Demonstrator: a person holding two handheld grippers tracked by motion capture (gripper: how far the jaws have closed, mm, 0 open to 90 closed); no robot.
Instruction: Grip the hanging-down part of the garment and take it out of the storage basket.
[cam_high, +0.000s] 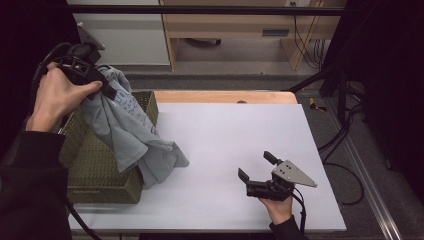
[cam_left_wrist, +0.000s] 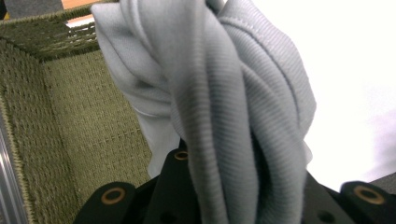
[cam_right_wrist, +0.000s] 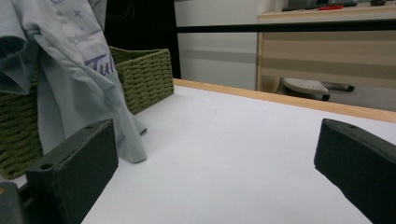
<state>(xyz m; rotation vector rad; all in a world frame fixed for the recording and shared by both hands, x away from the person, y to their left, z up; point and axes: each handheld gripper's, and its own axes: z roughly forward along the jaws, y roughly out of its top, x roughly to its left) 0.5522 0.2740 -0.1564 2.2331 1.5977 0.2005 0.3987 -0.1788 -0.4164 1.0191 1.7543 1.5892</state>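
Two grippers are at work over a white table (cam_high: 235, 150). On the grey garment (cam_high: 131, 131) some pale purple lettering shows; in the right gripper view only "Tul" can be read before a fold swallows the rest, with small star shapes above it, and in the high view the print is too small to make out. The left gripper (cam_high: 102, 82), held up in the person's left hand (cam_high: 56, 95) above the green woven basket (cam_high: 100, 180) at the table's left edge, has its jaws clamped on a bunched part of the cloth; in the left gripper view the twisted fabric rises straight from between the black jaws and hides their tips. The garment hangs from there over the basket's rim, its lower end resting on the table just beside the basket. The right gripper (cam_high: 257, 167) sits low near the table's front right, in the person's right hand (cam_high: 278, 207), jaws spread wide with nothing between them, well apart from the cloth.
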